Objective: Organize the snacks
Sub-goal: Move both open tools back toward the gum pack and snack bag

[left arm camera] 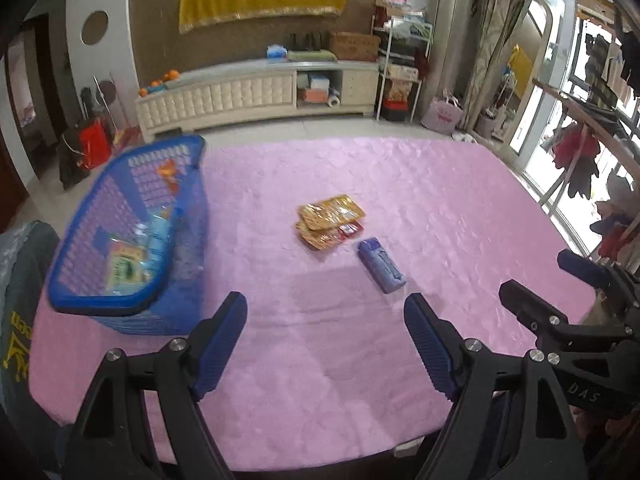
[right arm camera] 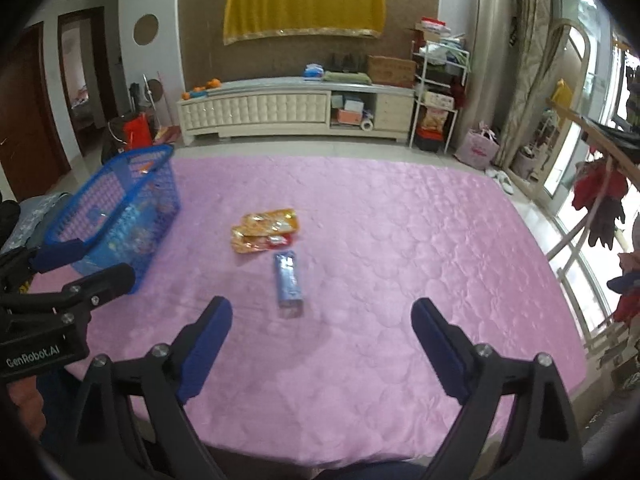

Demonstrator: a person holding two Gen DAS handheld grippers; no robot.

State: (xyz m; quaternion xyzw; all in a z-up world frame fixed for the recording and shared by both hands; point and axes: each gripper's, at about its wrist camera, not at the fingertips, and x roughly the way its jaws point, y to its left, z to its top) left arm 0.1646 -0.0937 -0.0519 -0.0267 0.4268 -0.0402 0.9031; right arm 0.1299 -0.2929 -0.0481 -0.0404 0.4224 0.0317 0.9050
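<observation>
While both grippers hang over the pink tablecloth (right arm camera: 400,240), left gripper (left arm camera: 324,312) and right gripper (right arm camera: 322,316) are spread wide with nothing between them; purple snack pack (right arm camera: 289,282) sits at 12 o'clock, orange packets (right arm camera: 266,230) just beyond, blue basket (left arm camera: 120,304) at 10 with snacks inside.

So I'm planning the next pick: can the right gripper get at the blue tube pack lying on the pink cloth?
Probably yes. The right gripper is open and empty, and the blue tube pack lies alone just ahead of it, apart from the orange packets, with only bare pink cloth between.
</observation>
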